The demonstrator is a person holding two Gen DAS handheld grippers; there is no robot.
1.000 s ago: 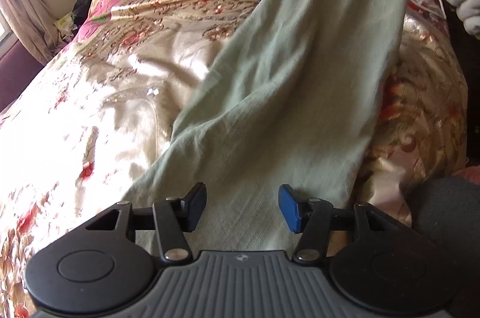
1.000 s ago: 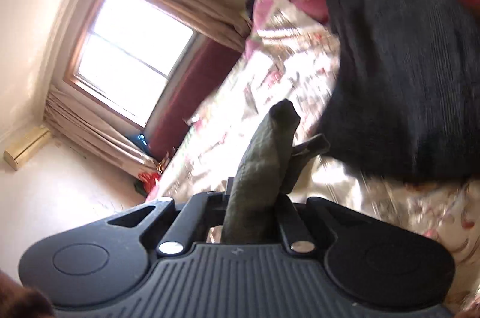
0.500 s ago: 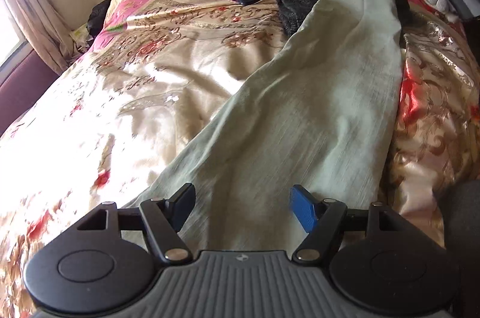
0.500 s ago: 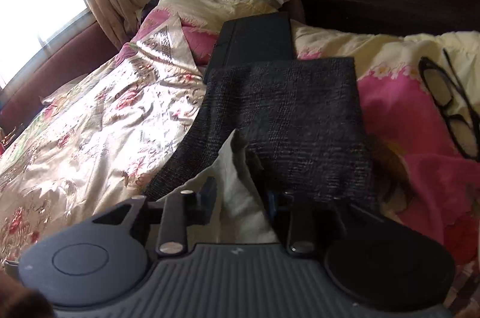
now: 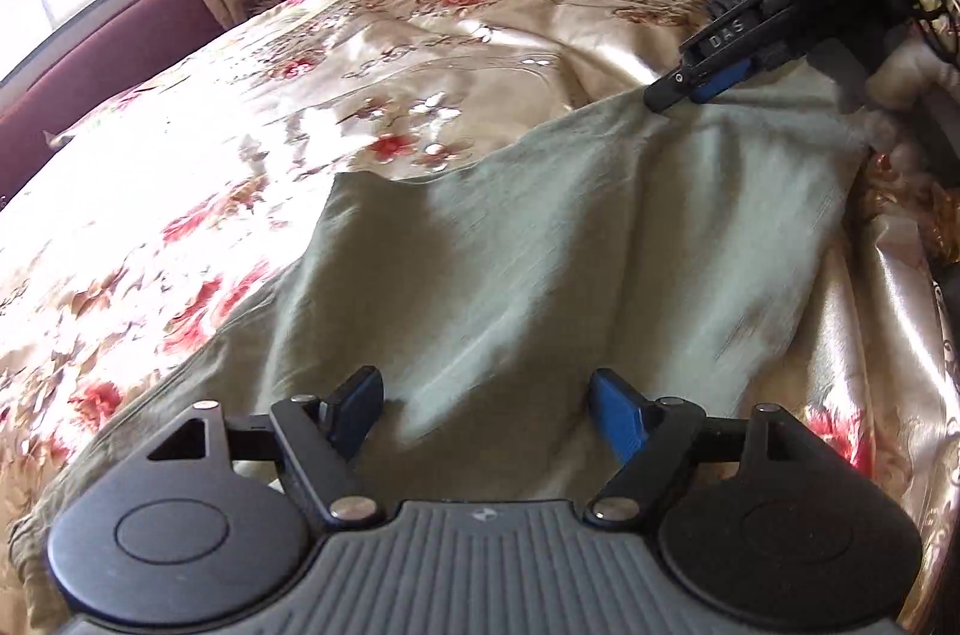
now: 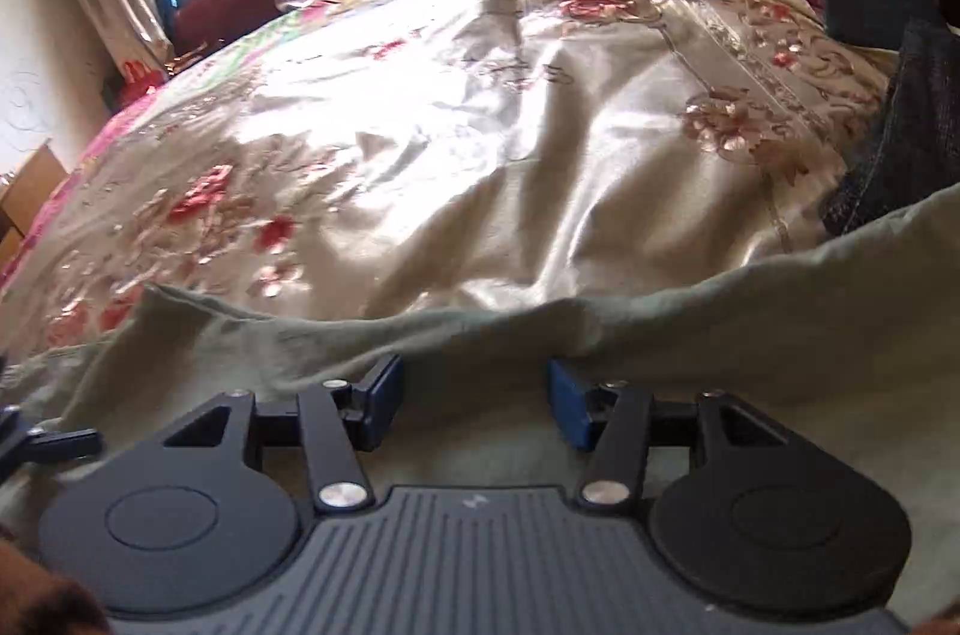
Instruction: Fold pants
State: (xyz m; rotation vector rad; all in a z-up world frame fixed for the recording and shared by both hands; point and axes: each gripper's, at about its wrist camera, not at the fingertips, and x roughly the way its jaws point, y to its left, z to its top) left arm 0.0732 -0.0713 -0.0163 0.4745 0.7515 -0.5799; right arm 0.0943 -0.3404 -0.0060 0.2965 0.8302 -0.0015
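Both grippers' jaws have just been opening, nothing gripped. Pants (image 5: 540, 239) lie lengthwise ahead of my left gripper (image 5: 486, 410); right gripper (image 6: 474, 398) over far end, w/ edge just ahead.

Pale green pants (image 5: 540, 263) spread on the bed.
The soft, wrinkled cloth lies mostly flat across a shiny floral bedspread (image 5: 360, 95), its far edge (image 6: 540, 317) rumpled and slightly raised.

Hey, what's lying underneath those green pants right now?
The green pants lie spread on the floral satin bedspread, which shows around their edges. A dark folded garment sits beside their far end. Anything directly beneath the cloth is covered.
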